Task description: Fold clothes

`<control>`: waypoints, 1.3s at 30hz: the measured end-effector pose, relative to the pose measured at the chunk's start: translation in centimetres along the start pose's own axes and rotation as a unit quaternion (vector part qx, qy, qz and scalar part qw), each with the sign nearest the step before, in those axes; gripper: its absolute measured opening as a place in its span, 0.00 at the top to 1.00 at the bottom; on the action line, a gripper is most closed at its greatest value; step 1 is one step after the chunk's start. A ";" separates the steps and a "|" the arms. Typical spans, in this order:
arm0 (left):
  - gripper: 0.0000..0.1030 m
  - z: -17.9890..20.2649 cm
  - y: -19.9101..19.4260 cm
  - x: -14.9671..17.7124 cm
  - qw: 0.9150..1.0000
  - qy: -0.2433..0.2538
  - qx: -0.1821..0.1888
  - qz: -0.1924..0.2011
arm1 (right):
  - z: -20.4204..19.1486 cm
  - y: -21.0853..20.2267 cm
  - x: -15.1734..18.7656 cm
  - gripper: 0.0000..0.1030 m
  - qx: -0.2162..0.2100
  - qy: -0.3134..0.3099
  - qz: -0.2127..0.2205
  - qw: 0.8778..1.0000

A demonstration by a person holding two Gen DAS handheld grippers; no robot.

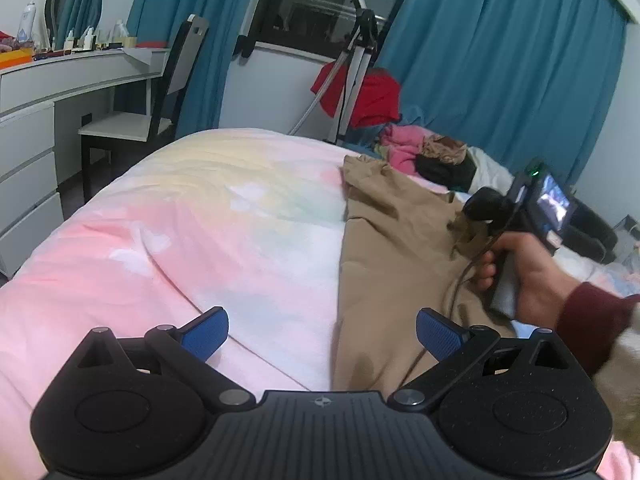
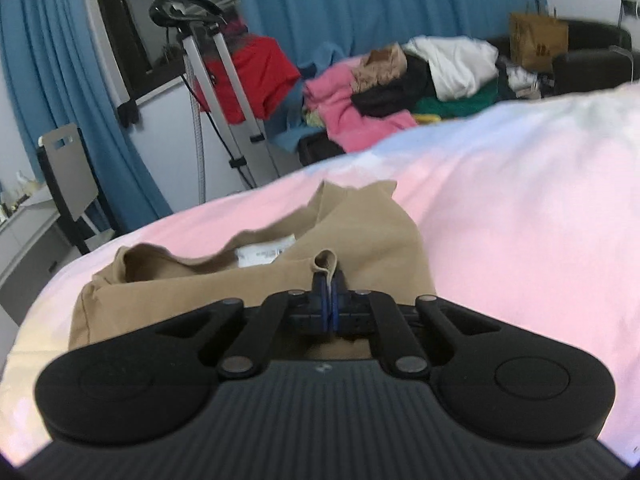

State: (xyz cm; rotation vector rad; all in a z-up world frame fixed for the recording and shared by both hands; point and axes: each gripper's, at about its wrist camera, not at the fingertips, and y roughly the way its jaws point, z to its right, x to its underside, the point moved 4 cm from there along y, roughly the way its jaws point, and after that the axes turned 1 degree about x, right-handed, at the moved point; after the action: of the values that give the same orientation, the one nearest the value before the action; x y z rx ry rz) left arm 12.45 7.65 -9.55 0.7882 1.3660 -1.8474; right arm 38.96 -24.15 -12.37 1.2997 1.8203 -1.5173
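A tan garment (image 1: 392, 240) lies lengthwise on the pink pastel bedspread (image 1: 180, 240), right of centre in the left wrist view. My left gripper (image 1: 322, 334) is open and empty, low over the bedspread beside the garment's left edge. My right gripper (image 2: 329, 280) is shut on a pinched fold of the tan garment (image 2: 248, 280), whose white label shows inside the opened edge. In the left wrist view the right gripper's body and the hand holding it (image 1: 516, 248) sit over the garment's right side; its fingertips are hidden there.
A pile of clothes, pink, black, white and green (image 2: 400, 84), lies beyond the bed. A tripod stand (image 1: 356, 68) with a red garment (image 1: 372, 96) stands by the teal curtains (image 1: 500, 60). A white dresser (image 1: 40, 120) and a chair (image 1: 152, 108) are at left.
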 end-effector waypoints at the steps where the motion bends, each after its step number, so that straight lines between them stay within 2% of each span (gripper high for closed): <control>1: 0.02 0.1 0.1 -0.1 1.000 0.002 -0.001 0.000 | 0.0 -0.2 0.0 0.93 0.001 0.003 -0.009 1.000; 4: 0.02 0.6 0.2 -0.3 1.000 0.016 -0.006 0.007 | -0.7 -2.5 -0.4 0.91 -0.009 -0.011 -0.013 1.000; 5: 0.02 0.8 0.2 -0.4 1.000 0.022 -0.008 0.010 | -1.0 -3.9 -0.4 0.86 -0.018 -0.019 -0.008 1.000; 6: 0.02 1.0 0.2 -0.5 0.999 0.029 -0.009 0.013 | -1.2 -5.4 -0.4 0.65 -0.027 -0.029 -0.004 0.999; 7: 0.02 1.2 0.2 -0.4 0.999 0.035 -0.009 0.014 | -1.4 -7.0 -0.4 0.54 -0.036 -0.037 0.001 0.999; 8: 0.02 1.5 0.2 -0.4 0.999 0.041 -0.010 0.013 | -1.5 -8.7 -0.3 0.33 -0.044 -0.043 0.008 0.998; 9: 0.02 1.6 0.1 -0.4 0.999 0.046 -0.012 0.013 | -1.7 -10.9 -0.2 0.19 -0.057 -0.049 0.018 0.997; 11: 0.02 1.9 -0.3 -0.3 0.998 0.057 -0.014 0.012 | -1.7 -15.3 0.5 0.05 -0.087 -0.057 0.030 0.994; 16: 0.01 2.8 -2.5 0.0 0.997 0.075 -0.009 0.020 | -1.2 -25.8 3.2 0.05 -0.138 -0.080 0.035 0.987; 20: 0.01 2.9 -4.3 0.4 0.998 0.068 0.001 0.014 | 0.4 -32.4 6.5 0.05 -0.138 -0.088 0.034 0.986; 24: 0.01 2.2 -4.8 0.8 0.999 0.031 0.013 -0.019 | 3.9 -36.5 10.2 0.05 -0.141 -0.039 0.034 0.989; 28: 0.02 1.4 -4.6 1.8 0.998 0.016 -0.007 -0.057 | 7.4 -36.8 13.2 0.05 -0.113 0.025 -0.011 0.993; 32: 0.04 0.8 -4.0 3.2 0.994 0.015 -0.030 -0.104 | 8.0 -36.7 13.3 0.05 -0.092 0.033 -0.018 0.995; 38: 0.10 -1.2 -3.0 4.7 0.979 -0.002 -0.061 -0.194 | 7.9 -36.9 13.5 0.05 -0.093 0.021 -0.016 0.995; 39: 0.10 -1.7 -2.9 5.0 0.975 -0.030 -0.044 -0.217 | 8.2 -36.9 13.6 0.05 -0.095 0.024 -0.018 0.995</control>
State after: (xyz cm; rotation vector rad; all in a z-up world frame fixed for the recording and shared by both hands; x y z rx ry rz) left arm 7.38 8.94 -12.41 0.4029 1.6658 -2.0997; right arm -0.76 -25.05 -6.68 1.2295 1.9744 -1.3047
